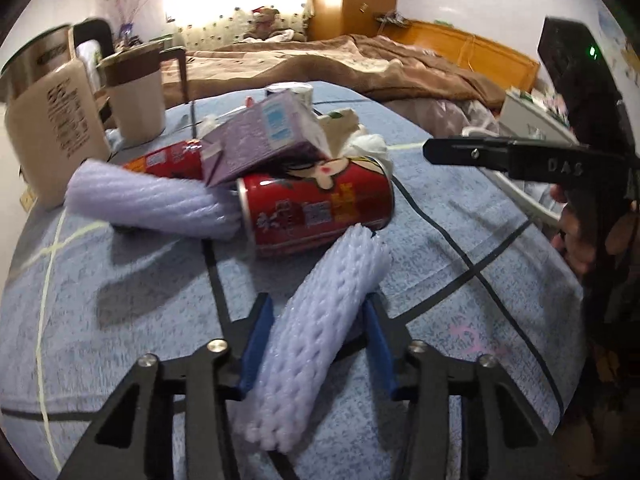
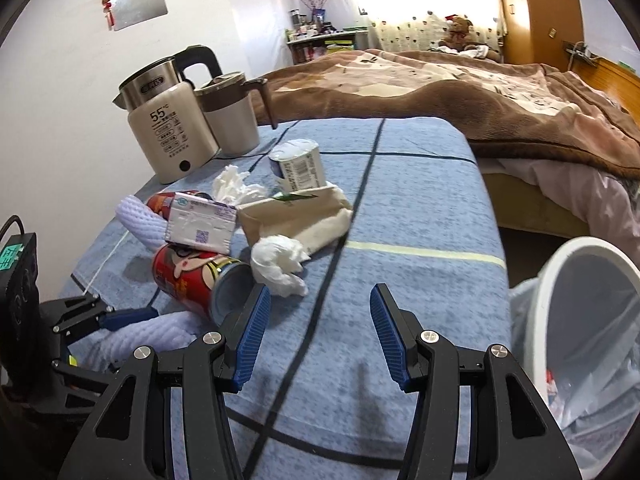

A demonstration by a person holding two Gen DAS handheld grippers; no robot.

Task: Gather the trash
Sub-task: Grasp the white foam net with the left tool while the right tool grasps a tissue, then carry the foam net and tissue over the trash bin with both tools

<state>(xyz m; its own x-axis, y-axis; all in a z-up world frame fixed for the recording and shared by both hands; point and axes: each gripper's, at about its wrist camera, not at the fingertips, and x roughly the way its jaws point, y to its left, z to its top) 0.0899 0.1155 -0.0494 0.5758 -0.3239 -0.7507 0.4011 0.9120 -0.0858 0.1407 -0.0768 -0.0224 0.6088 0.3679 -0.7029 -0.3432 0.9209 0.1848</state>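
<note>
Since the left gripper (image 1: 318, 344) is pinching the pale lilac foam net sleeve (image 1: 316, 328) at 6 o'clock of the red can (image 1: 316, 210), I'd lift straight up, then swing toward the white lined bin (image 2: 576, 320) while the right gripper (image 2: 318, 336) stays spread and empty.

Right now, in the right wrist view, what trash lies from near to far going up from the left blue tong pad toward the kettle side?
Red can → crumpled white tissue → purple-and-white carton → beige tissue pack → yogurt cup.
</note>
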